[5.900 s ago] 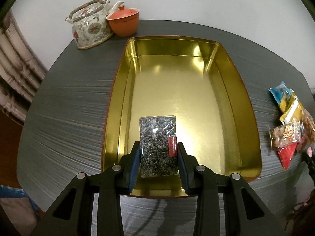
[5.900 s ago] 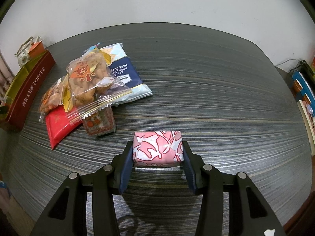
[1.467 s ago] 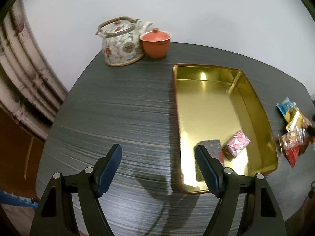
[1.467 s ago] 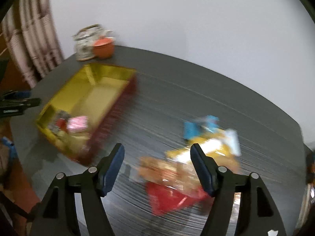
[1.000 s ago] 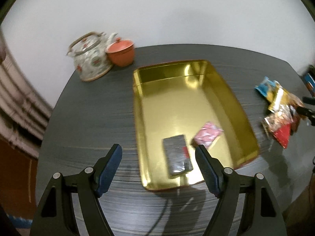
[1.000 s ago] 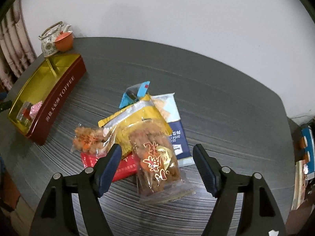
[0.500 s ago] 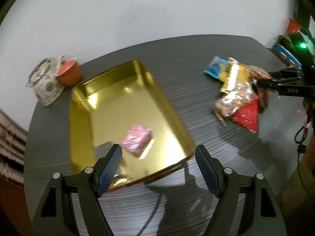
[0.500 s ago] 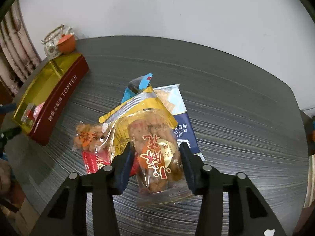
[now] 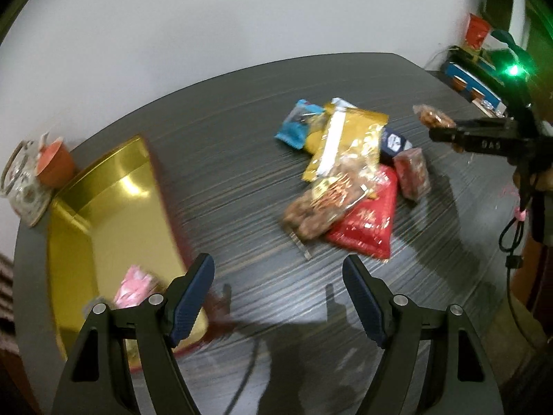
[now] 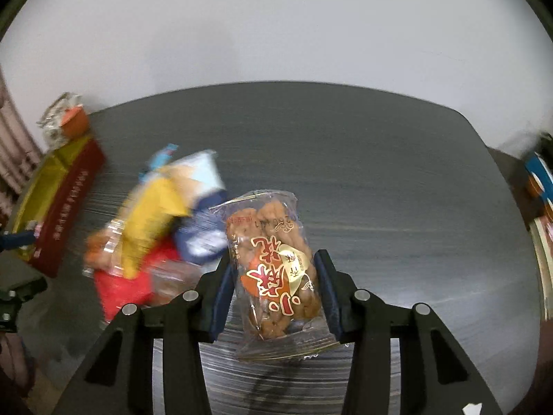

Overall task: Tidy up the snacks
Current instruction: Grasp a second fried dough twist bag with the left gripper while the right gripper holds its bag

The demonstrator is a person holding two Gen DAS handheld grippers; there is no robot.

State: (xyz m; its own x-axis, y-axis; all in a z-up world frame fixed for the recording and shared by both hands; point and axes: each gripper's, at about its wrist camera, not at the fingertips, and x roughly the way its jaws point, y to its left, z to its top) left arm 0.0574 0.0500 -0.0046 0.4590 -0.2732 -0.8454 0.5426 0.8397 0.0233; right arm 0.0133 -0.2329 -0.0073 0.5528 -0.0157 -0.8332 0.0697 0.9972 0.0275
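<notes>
Right gripper, black with blue pads, is clamped on a clear plastic packet of fried brown twists with red and gold lettering; both pads press the packet's sides, and it appears clear of the dark wood-grain table. Just left of it, blurred, lies the remaining snack pile: a yellow foil packet, a dark blue and white packet and a red foil packet, overlapping one another.

Left gripper has its jaws standing apart with nothing between them, over bare table surface between the pile and the tin. In its view the pile also includes a light blue packet, a clear packet of brown snacks and a small red block-shaped packet.

At left sits the red rectangular tin with gold interior, holding a pink and white wrapped block at its near end. Behind the tin stand a floral ceramic teapot and an orange lidded cup.
</notes>
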